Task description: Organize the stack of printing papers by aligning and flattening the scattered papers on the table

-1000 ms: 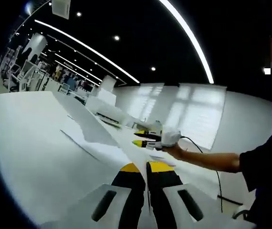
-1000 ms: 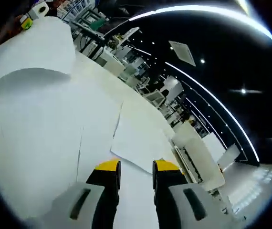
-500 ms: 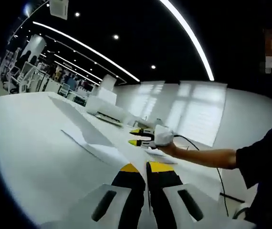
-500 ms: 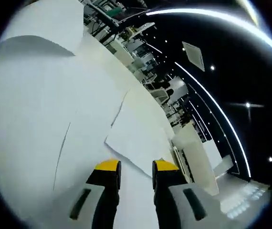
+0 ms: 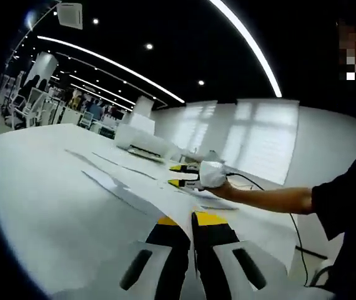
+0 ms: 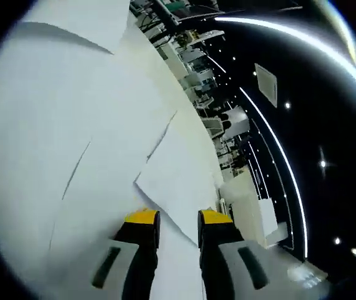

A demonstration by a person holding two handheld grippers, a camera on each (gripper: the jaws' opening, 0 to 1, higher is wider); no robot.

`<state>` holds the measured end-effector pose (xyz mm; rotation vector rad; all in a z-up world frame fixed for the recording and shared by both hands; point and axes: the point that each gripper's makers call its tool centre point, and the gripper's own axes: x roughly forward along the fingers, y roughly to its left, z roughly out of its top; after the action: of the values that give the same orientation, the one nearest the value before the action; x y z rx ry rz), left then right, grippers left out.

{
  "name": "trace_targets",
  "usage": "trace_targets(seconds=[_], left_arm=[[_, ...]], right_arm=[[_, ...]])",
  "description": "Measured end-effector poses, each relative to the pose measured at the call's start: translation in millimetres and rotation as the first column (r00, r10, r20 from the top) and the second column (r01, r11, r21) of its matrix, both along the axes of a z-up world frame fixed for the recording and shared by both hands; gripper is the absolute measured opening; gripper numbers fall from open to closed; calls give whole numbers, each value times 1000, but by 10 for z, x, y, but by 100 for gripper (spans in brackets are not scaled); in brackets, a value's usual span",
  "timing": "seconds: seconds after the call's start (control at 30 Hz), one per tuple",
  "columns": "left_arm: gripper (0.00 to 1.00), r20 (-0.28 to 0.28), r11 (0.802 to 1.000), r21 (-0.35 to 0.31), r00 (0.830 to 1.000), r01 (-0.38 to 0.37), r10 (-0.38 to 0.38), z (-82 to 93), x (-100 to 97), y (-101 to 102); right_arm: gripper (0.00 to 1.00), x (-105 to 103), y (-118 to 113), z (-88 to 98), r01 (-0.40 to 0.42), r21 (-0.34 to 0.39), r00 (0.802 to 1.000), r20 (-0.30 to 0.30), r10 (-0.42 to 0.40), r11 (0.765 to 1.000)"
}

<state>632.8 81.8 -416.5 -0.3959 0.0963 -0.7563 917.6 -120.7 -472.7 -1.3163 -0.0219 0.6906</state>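
White sheets: printing papers (image 6: 178, 181) lie loose and overlapping on the white table (image 5: 34, 187), their edges skewed to one another; in the left gripper view the papers (image 5: 112, 184) show as thin raised edges across the tabletop.
Left gripper: left gripper (image 5: 192, 220) sits low over the table, yellow-tipped jaws closed to a thin slit, nothing between them.
Right gripper: right gripper (image 6: 177, 217) points at the near corner of one sheet, jaws parted by a narrow gap, holding nothing; the corner lies just ahead of the tips. It also shows in the left gripper view, right gripper (image 5: 179, 175), carried in the person's hand (image 5: 218, 184) above the papers, tips apart.
Background: a white printer-like box (image 5: 142, 144) stands at the far end of the table.
Progress: judged early; no squared stack is visible, sheets remain fanned and unaligned.
Remaining: gathering the sheets, squaring their edges, pressing them flat.
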Motion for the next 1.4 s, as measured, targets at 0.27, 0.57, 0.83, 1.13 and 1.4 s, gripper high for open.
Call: trace_targets(seconds=[0.27, 0.57, 0.83, 1.13, 1.4], left_arm=[[6, -1, 1000, -18, 1000, 4, -4, 18, -7, 5], [6, 5, 1000, -24, 1000, 4, -3, 30, 7, 21], [6, 3, 999, -36, 1000, -1, 1, 33, 15, 40], [6, 0, 999, -34, 1000, 0, 0, 21, 8, 37], [6, -4, 999, -33, 1000, -1, 1, 11, 7, 32]], right_arm=[[18, 27, 85, -14, -16, -112, 996, 80, 25, 994], [13, 21, 143, -67, -38, -192, 992, 110, 60, 981], [0, 13, 175, -182, -68, -268, 990, 103, 99, 961], [0, -16, 235, -188, -87, -305, 986, 112, 126, 948], [0, -33, 243, -152, -83, -265, 988, 103, 114, 961]])
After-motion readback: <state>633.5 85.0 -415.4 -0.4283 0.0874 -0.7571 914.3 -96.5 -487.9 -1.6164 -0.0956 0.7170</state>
